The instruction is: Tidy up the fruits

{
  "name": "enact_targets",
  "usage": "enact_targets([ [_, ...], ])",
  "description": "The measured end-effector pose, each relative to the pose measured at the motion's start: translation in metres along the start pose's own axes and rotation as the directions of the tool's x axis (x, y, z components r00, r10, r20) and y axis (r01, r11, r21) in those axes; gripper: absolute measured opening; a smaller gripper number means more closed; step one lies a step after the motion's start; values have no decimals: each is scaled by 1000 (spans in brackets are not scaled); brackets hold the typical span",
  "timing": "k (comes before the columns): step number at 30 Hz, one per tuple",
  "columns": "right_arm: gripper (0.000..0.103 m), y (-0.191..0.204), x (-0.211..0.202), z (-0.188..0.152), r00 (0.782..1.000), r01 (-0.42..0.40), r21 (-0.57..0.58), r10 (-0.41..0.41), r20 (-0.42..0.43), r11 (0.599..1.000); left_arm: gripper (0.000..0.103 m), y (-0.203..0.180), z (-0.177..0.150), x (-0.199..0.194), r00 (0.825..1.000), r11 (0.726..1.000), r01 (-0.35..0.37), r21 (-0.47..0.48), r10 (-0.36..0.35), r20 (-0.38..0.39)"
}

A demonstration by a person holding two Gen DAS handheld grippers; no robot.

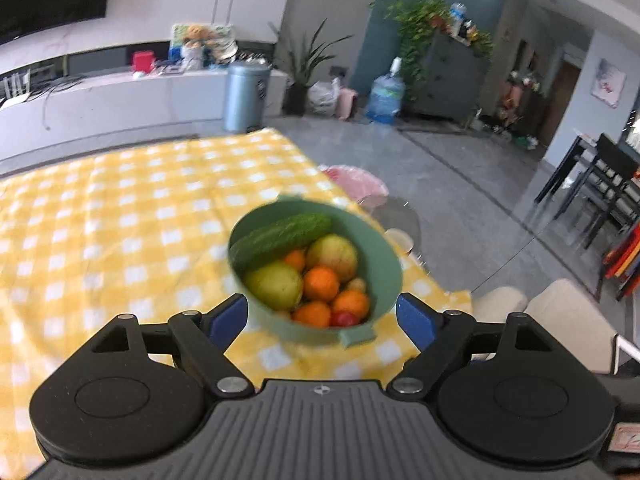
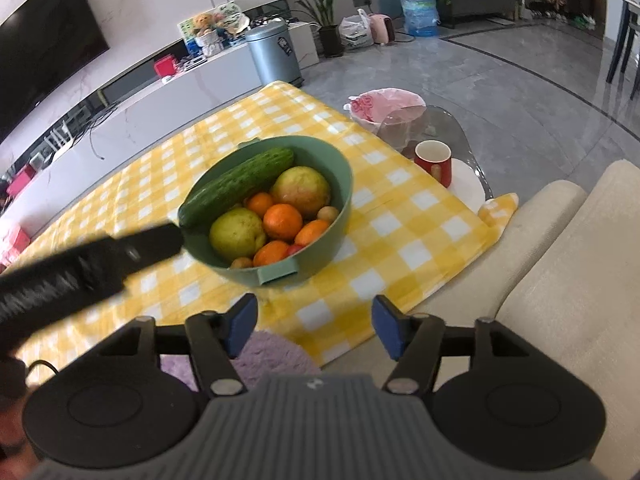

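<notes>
Green plastic is what the fruit bowl (image 2: 340,216) is made of, and it's parked on a yellow-and-white checked tablecloth (image 2: 400,240) toward the right side of the table. Packed inside are a long cucumber (image 2: 236,186) laid across the back rim, a big reddish-green apple (image 2: 302,186), a yellow-green pear (image 2: 236,234), a handful of oranges (image 2: 282,222) and a couple of small pale round fruits that can't be identified for sure. The left gripper (image 1: 320,316) is seen spread wide, with nothing gripped between its blue pads (image 1: 228,318); the near side of the bowl sits just ahead of the gap, though actual contact can't be confirmed. In the right wrist view that same tool shows up as a blurred black shape reaching toward the bowl's left rim. The right gripper (image 2: 314,326) is also held well open with nothing in it, back from the table edge over a purple rug (image 2: 272,356). A red mug (image 2: 434,162) on a white plate (image 2: 466,190) is spotted off to the bowl's right, and a beige sofa (image 2: 560,280) is seen beside the table.
</notes>
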State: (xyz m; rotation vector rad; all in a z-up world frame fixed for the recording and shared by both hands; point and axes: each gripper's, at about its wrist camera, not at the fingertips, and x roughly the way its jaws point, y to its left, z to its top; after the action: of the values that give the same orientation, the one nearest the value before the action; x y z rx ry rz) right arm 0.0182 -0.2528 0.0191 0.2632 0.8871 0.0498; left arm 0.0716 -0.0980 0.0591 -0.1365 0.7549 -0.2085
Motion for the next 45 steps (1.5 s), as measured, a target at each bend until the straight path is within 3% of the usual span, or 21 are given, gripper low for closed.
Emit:
enact_targets([
  [6,62,19,-6,-4,999,30,-64,-29,22,998,98,13,-8,-5,999,998,-20,-62,17,-50],
  [16,66,33,-2,-2,1000,6,-76,-6,1,997,97,10,-1,-17,988,991,-132,-11,131,-81],
  [45,66,48,8,-5,999,30,-117,-33,-20,993,98,23,-5,-10,986,989,-141,-49,136,-95],
])
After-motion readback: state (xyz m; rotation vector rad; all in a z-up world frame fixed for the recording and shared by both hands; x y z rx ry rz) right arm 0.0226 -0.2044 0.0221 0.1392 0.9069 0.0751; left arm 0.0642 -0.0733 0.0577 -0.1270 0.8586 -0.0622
